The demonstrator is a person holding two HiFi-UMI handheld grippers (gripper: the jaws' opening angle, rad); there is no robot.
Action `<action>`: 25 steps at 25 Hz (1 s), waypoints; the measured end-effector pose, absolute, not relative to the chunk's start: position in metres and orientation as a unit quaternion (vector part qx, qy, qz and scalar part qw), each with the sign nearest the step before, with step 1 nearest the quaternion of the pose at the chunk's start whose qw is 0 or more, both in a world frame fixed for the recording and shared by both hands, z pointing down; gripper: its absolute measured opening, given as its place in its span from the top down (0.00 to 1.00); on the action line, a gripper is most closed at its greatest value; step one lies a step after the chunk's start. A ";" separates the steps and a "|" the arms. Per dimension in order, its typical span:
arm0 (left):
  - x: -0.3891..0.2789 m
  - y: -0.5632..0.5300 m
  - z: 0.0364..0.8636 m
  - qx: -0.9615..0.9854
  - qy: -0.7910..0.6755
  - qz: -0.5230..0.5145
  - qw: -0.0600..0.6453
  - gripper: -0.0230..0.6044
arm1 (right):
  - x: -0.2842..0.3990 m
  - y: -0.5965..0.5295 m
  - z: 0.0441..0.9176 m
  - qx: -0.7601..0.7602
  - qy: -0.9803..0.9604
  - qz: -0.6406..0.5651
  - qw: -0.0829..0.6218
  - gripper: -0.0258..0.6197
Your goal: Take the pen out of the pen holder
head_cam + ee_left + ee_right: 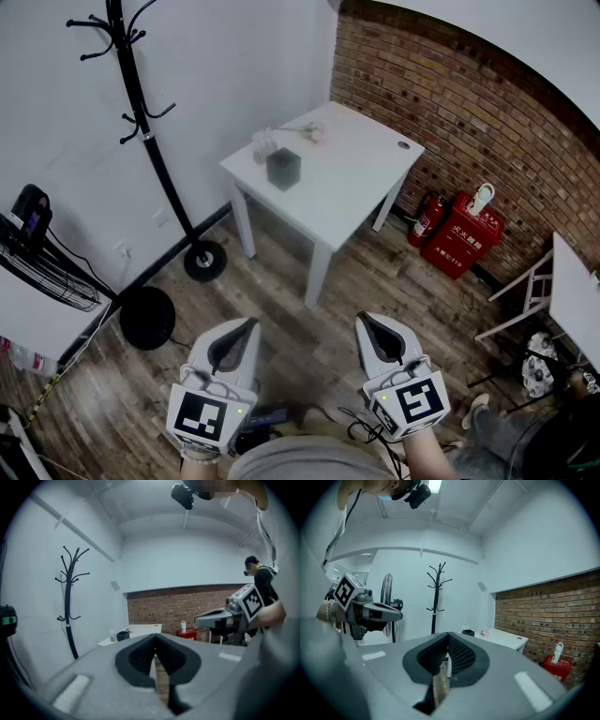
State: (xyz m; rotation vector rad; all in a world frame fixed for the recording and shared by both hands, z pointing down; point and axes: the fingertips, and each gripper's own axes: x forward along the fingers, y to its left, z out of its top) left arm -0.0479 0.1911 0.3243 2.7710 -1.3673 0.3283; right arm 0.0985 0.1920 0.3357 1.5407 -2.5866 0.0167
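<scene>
A dark cube-shaped pen holder (283, 169) stands on the small white table (347, 187) far ahead, beside a clear item (262, 143) and something pink (317, 133). No pen can be made out at this distance. My left gripper (247, 324) and right gripper (367, 321) hang side by side over the wooden floor, well short of the table, both shut and holding nothing. In the left gripper view the left gripper (154, 640) points toward the table, where the pen holder (123, 634) shows small. The right gripper (448, 636) also faces the pen holder (468, 632).
A black coat stand (142, 122) rises left of the table, with a floor fan (56, 277) further left. A fire extinguisher (427, 217) and red box (463, 234) sit against the brick wall (450, 103). Another white table (576, 298) and a chair frame (521, 300) stand at the right.
</scene>
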 end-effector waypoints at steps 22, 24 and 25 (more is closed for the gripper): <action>-0.052 0.185 0.327 0.890 -0.445 0.100 0.024 0.97 | 0.092 0.186 0.335 0.506 -0.861 0.019 0.049 0.95; -0.053 0.183 0.330 0.892 -0.440 0.100 0.026 0.97 | 0.088 0.184 0.337 0.504 -0.862 0.018 0.051 0.95; -0.053 0.183 0.331 0.893 -0.438 0.100 0.026 0.92 | 0.087 0.184 0.338 0.503 -0.863 0.020 0.051 0.95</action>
